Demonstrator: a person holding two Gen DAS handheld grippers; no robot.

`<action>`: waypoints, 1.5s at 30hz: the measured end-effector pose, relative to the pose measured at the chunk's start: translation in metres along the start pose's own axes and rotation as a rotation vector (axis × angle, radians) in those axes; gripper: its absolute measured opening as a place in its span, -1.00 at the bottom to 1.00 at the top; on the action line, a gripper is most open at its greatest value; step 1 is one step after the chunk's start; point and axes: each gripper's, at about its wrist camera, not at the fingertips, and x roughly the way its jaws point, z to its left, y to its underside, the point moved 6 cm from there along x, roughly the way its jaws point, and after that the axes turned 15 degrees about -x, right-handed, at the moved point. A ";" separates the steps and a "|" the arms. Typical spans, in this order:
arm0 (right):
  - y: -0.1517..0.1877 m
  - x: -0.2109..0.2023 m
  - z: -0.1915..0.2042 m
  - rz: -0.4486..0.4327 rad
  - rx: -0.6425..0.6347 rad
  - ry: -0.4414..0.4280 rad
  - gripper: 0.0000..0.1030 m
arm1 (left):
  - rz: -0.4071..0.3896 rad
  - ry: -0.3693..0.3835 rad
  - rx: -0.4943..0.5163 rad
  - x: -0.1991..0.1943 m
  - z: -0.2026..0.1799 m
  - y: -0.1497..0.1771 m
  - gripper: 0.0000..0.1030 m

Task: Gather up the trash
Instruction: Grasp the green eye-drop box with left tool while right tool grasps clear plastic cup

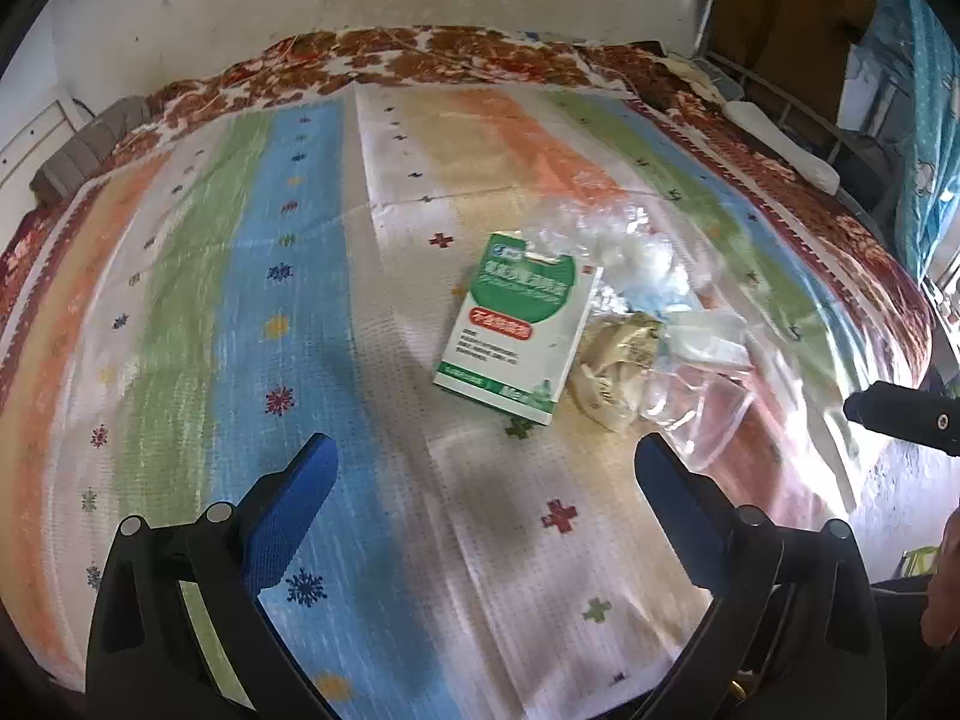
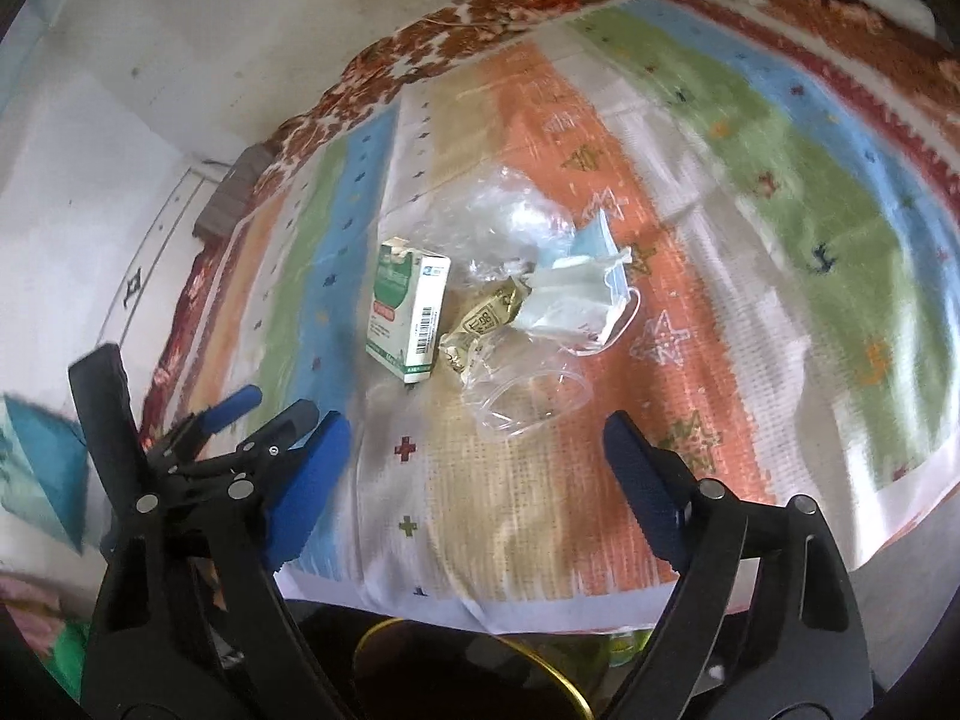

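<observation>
A small heap of trash lies on a striped bed sheet (image 1: 300, 300). It holds a green and white medicine box (image 1: 516, 330) (image 2: 408, 312), a crumpled beige wrapper (image 1: 612, 366) (image 2: 486, 318), a clear plastic cup (image 1: 702, 414) (image 2: 528, 396) on its side, a blue and white face mask (image 2: 588, 300) and a clear plastic bag (image 1: 600, 228) (image 2: 504, 210). My left gripper (image 1: 486, 474) is open, short of the box and above the sheet. My right gripper (image 2: 474, 444) is open just short of the cup, nothing between its pads. The left gripper (image 2: 270, 408) shows at its left.
A brown floral blanket (image 1: 420, 54) edges the sheet by the pale wall. A grey folded cloth (image 1: 90, 150) lies at the far left corner. A metal bed frame (image 1: 810, 120) runs along the right. A gold-rimmed round container (image 2: 540, 678) sits below the near bed edge.
</observation>
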 end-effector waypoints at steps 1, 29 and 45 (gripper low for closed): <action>0.002 0.006 -0.003 0.010 0.029 -0.011 0.59 | -0.002 0.002 -0.007 0.002 0.002 -0.001 0.89; -0.005 0.071 -0.028 0.070 0.231 -0.100 0.09 | 0.074 0.010 0.075 0.071 -0.008 -0.010 0.89; -0.009 0.076 -0.036 0.104 0.189 -0.045 -0.92 | 0.096 -0.001 0.126 0.100 -0.020 -0.020 0.88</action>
